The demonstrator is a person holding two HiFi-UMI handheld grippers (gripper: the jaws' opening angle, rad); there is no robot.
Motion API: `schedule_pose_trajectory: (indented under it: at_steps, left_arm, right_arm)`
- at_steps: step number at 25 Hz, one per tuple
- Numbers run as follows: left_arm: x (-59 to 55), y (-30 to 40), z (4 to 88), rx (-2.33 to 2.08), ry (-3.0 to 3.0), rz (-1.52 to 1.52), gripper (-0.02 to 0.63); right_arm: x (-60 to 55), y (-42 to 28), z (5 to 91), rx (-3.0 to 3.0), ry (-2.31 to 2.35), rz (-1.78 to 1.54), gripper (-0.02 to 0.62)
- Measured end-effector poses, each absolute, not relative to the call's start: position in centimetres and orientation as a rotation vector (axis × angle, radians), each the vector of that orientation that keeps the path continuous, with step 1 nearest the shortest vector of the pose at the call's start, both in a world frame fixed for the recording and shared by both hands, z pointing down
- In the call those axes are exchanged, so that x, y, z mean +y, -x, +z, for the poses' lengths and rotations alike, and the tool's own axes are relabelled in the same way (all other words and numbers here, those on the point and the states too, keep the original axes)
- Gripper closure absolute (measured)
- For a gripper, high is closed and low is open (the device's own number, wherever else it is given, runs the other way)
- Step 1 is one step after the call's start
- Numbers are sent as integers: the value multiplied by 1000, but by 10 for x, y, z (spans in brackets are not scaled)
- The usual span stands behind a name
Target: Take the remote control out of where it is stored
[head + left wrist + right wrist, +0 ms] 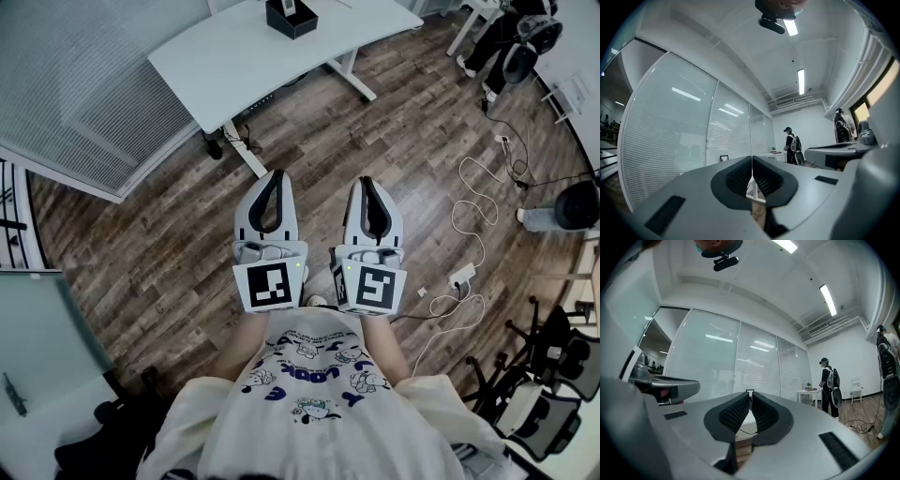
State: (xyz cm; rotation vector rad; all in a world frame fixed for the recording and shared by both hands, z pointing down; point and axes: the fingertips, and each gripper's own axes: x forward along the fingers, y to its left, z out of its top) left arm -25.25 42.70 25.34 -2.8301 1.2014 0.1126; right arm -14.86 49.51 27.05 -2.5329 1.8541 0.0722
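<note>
The head view shows the left gripper (275, 175) and right gripper (367, 181) side by side above the wood floor (141, 244), short of the white desk (244, 56). A black box (298, 22) at the desk's far edge holds what looks like the remote control (285, 7). Only the gripper views show both jaw pairs pressed together, empty, and a standing person (790, 146).

You are in an office. A white desk (253, 56) stands on the wooden floor (159, 253). Left of the desk runs a glass wall with closed blinds (84, 103). To its right lie loose cables (469, 216), and beyond them stand black office chairs (553, 394). Strip lights (800, 80) shine on the ceiling.
</note>
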Motion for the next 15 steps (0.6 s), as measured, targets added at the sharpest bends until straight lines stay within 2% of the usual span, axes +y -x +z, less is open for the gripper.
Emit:
schedule_pose_trajectory:
  at_steps: [15]
  left_arm:
    - [390, 256, 258, 1178, 2839, 116, 589]
  right_arm:
    - [460, 150, 275, 1815, 2555, 50, 553]
